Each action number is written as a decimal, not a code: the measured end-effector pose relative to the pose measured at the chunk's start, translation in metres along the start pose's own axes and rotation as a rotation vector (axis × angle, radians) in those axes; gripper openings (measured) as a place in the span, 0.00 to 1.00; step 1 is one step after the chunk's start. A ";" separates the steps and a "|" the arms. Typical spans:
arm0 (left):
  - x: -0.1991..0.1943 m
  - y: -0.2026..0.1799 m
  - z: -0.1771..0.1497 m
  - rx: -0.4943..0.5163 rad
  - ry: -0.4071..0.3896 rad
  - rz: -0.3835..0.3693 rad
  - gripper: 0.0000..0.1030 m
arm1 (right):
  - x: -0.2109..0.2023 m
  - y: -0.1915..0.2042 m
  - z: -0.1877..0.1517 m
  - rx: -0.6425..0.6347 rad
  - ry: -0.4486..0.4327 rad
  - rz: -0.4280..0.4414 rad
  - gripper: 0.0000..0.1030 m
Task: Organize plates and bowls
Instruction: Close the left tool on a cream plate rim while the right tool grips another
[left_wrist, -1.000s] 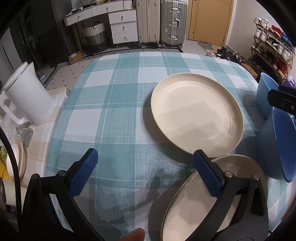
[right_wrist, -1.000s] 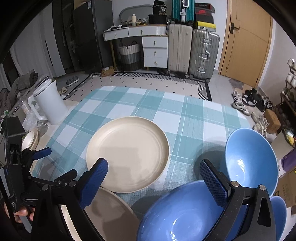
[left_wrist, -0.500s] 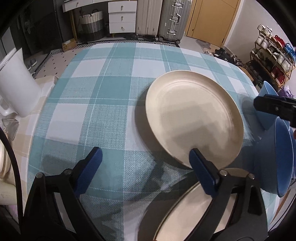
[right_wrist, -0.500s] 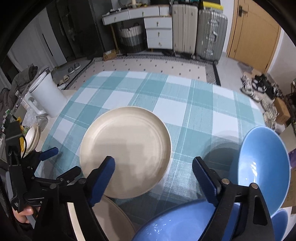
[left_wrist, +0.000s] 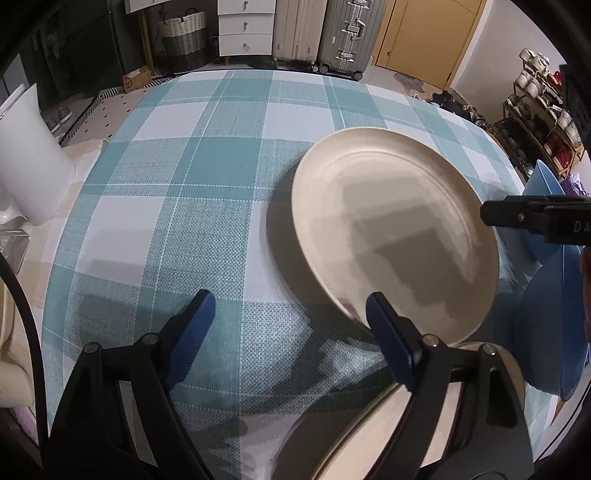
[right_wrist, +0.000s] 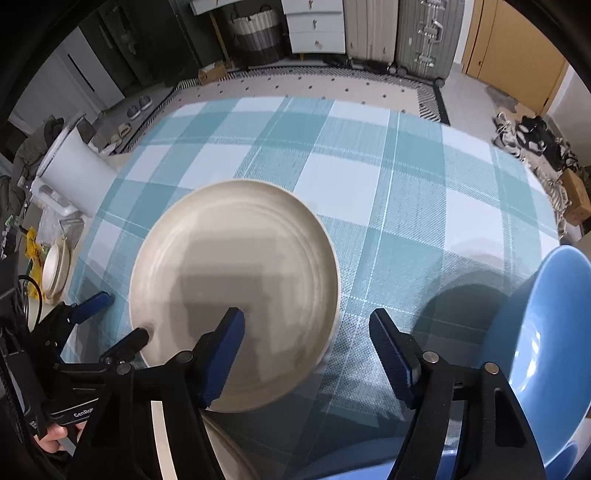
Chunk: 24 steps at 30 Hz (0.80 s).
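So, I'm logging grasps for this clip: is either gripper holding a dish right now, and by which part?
Nothing is held. The left gripper and right gripper are both open over the round cream plate and the checked tablecloth.

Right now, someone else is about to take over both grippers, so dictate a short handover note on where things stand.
Left gripper: jaws open, holding nothing, low over the teal-and-white checked tablecloth.
Right gripper: jaws open, holding nothing, its left jaw over the plate's near edge.
Large round cream plate lies flat mid-table. A second cream plate sits at the near edge under the left gripper. Light blue bowl sits on the right; another blue bowl's rim shows at the near edge.
Done: nothing visibly stacked.
Left: stack the plates, nest the bowls.
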<state>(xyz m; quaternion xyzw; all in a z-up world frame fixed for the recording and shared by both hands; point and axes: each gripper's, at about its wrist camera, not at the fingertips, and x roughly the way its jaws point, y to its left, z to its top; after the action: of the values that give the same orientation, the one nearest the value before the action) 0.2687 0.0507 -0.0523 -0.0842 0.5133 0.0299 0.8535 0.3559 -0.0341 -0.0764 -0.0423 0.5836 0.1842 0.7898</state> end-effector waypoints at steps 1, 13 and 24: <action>0.000 0.000 0.000 -0.004 0.001 -0.005 0.75 | 0.003 0.000 0.000 -0.003 0.007 -0.003 0.68; 0.003 -0.011 0.002 0.023 -0.005 -0.060 0.38 | 0.020 0.005 -0.002 -0.064 0.036 -0.074 0.41; 0.003 -0.021 0.003 0.044 -0.017 -0.063 0.21 | 0.027 0.014 -0.006 -0.141 0.038 -0.150 0.24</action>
<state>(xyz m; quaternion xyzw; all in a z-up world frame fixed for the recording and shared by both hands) 0.2753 0.0303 -0.0508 -0.0813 0.5039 -0.0074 0.8599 0.3523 -0.0163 -0.1015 -0.1447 0.5793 0.1644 0.7851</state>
